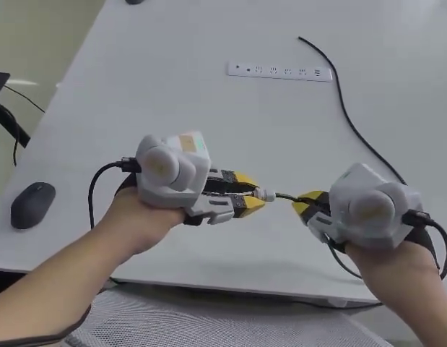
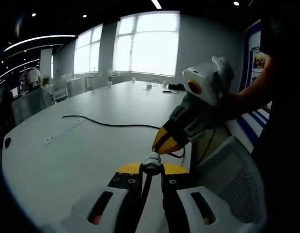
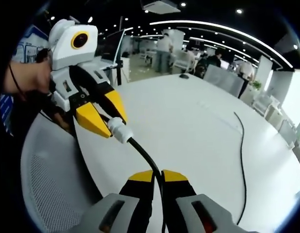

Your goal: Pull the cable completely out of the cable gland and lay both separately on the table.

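- White table (image 1: 209, 116) fills the head view; we hold both grippers in the air near its front edge.
- Left gripper (image 1: 253, 196): jaws clamped on the white cable gland (image 1: 265, 194).
- Right gripper (image 1: 304, 204): jaws pinched together on the black cable (image 1: 284, 196), which runs straight out of the gland.
- We cannot tell how much cable remains inside the gland.
- Risk: the thin cable may slip through the right jaws under pull. A skewed pull could twist the gland loose and drop it.
- Count: one gland, one cable, two grippers. On the table: one power strip (image 1: 279, 71), one loose cord (image 1: 353, 123), one mouse (image 1: 32, 204).
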`<state>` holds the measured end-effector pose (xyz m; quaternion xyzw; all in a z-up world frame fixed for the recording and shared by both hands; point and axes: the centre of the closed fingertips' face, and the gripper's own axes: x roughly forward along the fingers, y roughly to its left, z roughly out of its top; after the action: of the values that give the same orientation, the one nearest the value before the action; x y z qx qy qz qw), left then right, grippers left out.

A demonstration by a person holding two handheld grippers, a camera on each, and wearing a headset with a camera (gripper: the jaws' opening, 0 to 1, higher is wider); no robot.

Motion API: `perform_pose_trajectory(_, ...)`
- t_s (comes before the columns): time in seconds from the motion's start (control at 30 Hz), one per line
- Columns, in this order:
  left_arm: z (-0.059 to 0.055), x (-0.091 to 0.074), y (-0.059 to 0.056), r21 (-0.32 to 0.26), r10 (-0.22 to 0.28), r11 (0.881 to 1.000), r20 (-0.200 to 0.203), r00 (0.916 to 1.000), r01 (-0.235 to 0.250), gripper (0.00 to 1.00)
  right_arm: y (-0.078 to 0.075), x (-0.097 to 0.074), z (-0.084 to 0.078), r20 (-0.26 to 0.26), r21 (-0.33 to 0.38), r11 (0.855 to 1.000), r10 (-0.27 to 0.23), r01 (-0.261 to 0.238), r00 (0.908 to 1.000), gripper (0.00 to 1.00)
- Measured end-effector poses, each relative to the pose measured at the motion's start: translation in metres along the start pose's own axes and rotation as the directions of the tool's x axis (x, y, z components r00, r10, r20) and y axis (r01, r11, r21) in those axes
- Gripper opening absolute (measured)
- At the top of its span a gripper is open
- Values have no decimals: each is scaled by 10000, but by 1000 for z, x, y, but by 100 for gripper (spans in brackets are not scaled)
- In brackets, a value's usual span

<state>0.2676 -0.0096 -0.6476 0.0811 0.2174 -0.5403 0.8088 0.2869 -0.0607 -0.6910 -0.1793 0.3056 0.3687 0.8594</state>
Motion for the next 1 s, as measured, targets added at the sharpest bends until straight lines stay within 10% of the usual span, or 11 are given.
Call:
perform_pose_trajectory(0.5, -1, -5, 6, -105, 53, 9999, 94, 9999, -52, 15, -18, 7, -25, -236, 2077, 9774, -366, 407, 9991, 0)
perform_pose_trajectory(1.0, -3, -8, 8, -132, 160, 9998, 115, 9998, -159, 15, -28, 18, -54, -485, 4147, 9082, -409, 574, 9980, 0)
